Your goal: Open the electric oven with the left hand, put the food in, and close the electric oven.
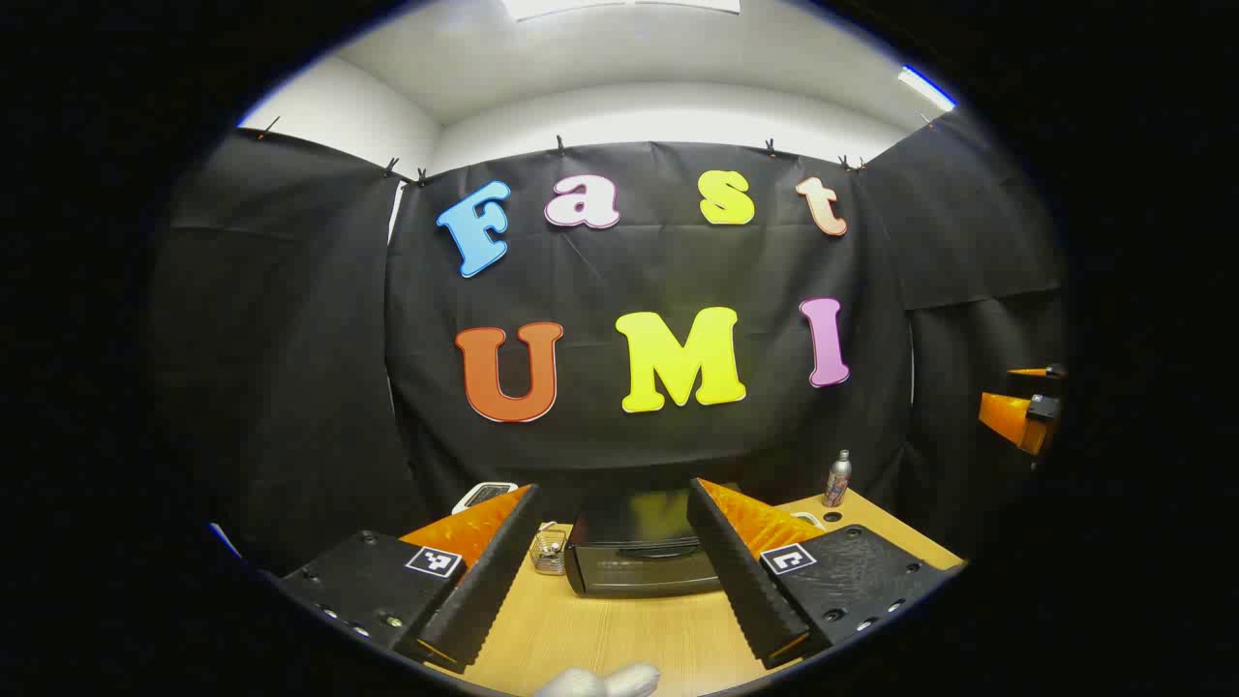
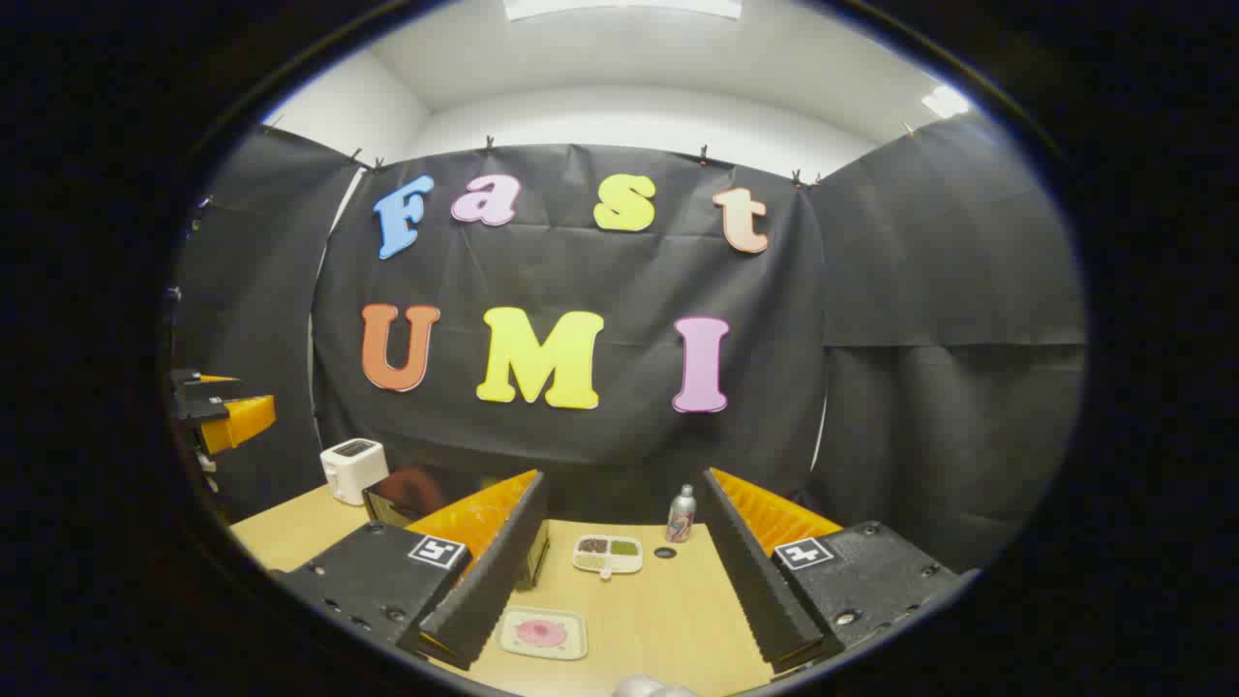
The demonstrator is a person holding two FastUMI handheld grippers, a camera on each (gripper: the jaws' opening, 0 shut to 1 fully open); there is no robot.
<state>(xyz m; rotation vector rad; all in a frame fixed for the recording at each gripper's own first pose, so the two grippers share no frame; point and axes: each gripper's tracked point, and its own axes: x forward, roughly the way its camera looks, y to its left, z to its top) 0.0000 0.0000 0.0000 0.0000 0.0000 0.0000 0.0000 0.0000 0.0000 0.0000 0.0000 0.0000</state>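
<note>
On table ahead, oven [image 1: 639, 554] door closed; left gripper [image 1: 610, 571] spread, empty, right gripper [image 2: 619, 571] likewise. Pre-opening step; next likely: reach door handle [image 1: 644, 551].

wooden worktop [image 2: 668, 620] carries oven [image 1: 639, 557] at twelve o'clock, toaster [image 2: 353, 469], bottle [image 2: 681, 514], divided dish [image 2: 608, 555], pink-centred tray [image 2: 542, 633].

Oven [image 1: 639, 552] on table [image 1: 619, 629], toaster [image 2: 353, 469] behind-left, bottle [image 2: 681, 514] right, food tray [image 2: 542, 633] in front.
</note>
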